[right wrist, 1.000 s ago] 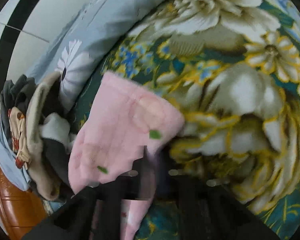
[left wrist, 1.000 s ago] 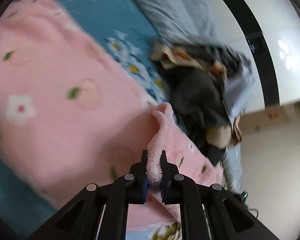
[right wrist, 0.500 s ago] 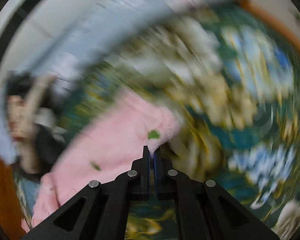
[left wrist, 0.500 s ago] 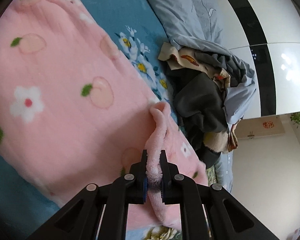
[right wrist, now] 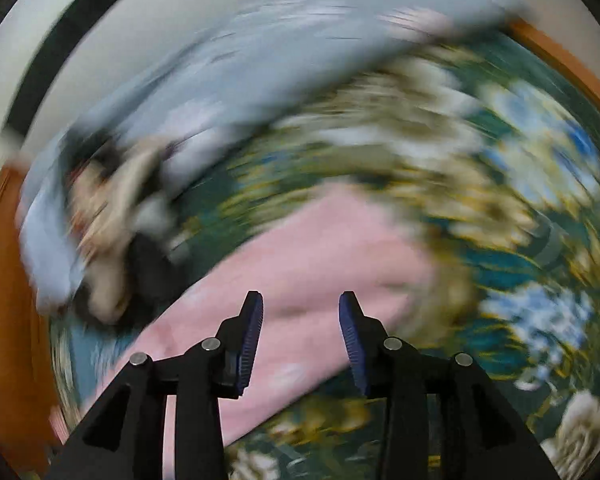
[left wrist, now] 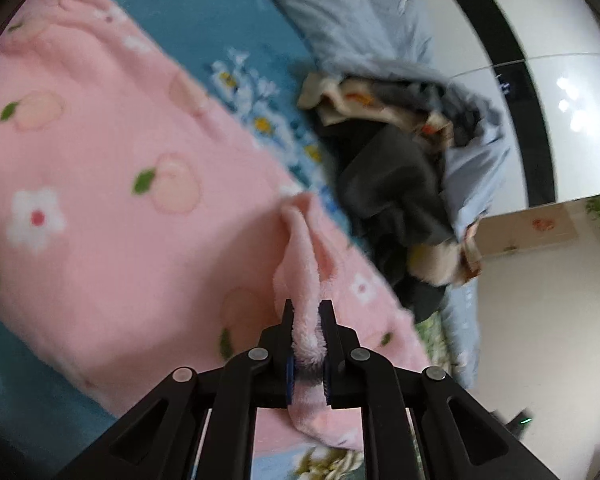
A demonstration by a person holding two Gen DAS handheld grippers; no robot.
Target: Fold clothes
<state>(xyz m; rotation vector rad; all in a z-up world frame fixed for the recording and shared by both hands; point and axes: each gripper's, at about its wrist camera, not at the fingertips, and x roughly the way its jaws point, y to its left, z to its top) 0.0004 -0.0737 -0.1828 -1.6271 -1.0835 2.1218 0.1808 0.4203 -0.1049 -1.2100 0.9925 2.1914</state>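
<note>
A pink fleece garment [left wrist: 112, 216] printed with peaches and white flowers lies spread over the flowered bedspread. My left gripper [left wrist: 308, 320] is shut on a raised ridge of that fleece, which bulges up between the two fingers. In the blurred right wrist view the same pink garment [right wrist: 320, 256] lies flat below my right gripper [right wrist: 300, 312]. Its jaws are opening, the blue pads stand well apart, and nothing is pinched between them.
A heap of dark grey, beige and pale blue clothes [left wrist: 404, 168] lies on the bed beyond the pink garment, also the clothes heap [right wrist: 112, 216] at left. A pale blue pillow [left wrist: 348, 12] sits by the wall. An orange wooden bed edge [right wrist: 4, 288] runs along the left.
My right gripper has let go of the pink garment's corner, its jaws have parted, and it has risen and rolled. The left gripper keeps its pinch and has hardly moved.
</note>
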